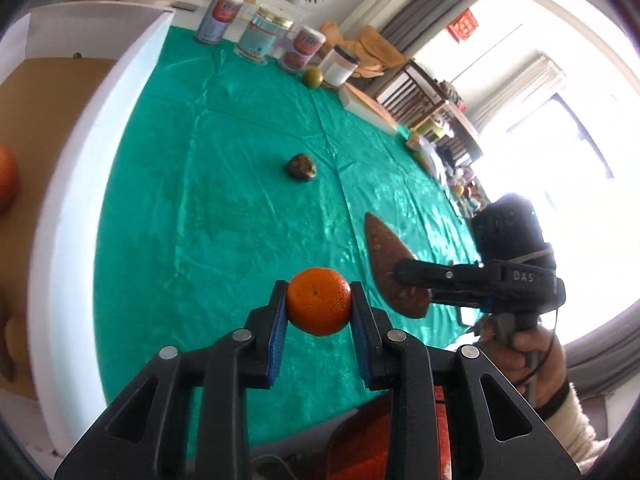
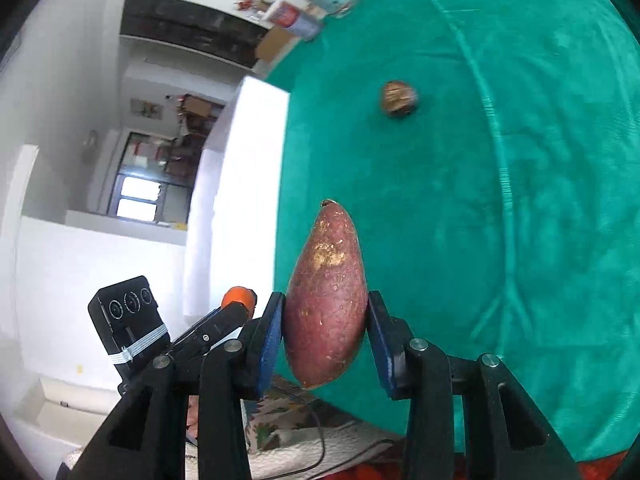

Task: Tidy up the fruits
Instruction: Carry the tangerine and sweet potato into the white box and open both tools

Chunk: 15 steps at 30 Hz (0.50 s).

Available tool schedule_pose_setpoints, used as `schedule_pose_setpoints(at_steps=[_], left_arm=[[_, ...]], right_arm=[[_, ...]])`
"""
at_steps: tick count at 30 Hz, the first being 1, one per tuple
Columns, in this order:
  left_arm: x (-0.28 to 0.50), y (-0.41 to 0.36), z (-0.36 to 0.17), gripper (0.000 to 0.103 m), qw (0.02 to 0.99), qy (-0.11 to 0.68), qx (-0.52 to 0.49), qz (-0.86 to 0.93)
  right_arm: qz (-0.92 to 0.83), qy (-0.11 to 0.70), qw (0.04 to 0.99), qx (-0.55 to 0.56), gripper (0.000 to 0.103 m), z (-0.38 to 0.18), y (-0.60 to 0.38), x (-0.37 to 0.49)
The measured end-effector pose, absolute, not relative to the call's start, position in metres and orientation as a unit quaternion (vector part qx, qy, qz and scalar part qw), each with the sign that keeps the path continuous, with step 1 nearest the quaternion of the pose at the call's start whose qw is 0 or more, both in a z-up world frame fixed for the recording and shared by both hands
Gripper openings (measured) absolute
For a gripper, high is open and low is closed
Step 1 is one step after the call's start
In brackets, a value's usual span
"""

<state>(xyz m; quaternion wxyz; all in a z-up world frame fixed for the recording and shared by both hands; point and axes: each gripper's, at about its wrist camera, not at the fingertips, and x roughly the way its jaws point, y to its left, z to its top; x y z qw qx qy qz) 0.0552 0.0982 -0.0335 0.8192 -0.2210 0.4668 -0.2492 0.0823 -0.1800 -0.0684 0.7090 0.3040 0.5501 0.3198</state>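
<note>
Gripping an orange (image 1: 319,301), the left gripper (image 1: 319,308) has both blue pads pressed on its sides, lifted over the green cloth (image 1: 224,208) near the table's close edge. Right gripper (image 2: 326,320) is clamped on a sweet potato (image 2: 327,300), tip pointing away, also near that edge. Wide bare cloth lies ahead, with only a dark fruit (image 1: 301,166) mid-table. A greenish fruit (image 1: 312,78) sits far back beside the jars (image 1: 260,34). The white box (image 1: 68,184) runs along the cloth's left side, a reddish fruit (image 1: 7,178) inside.
</note>
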Motion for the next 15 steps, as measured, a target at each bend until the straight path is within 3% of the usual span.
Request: schedule_pose_setpoints(at_steps=[6, 10, 15], left_arm=[[0.036, 0.220, 0.016, 0.029, 0.875, 0.412, -0.233, -0.099], [0.038, 0.286, -0.014, 0.029, 0.874, 0.440, -0.201, 0.055], [0.038, 0.313, -0.061, 0.030, 0.849, 0.483, -0.171, 0.130]], right_arm=[[0.430, 0.511, 0.725, 0.166, 0.041, 0.001, -0.038, 0.077], [0.461, 0.508, 0.724, 0.076, 0.041, 0.009, 0.061, 0.083], [0.416, 0.524, 0.741, -0.053, 0.041, -0.028, 0.128, 0.084]])
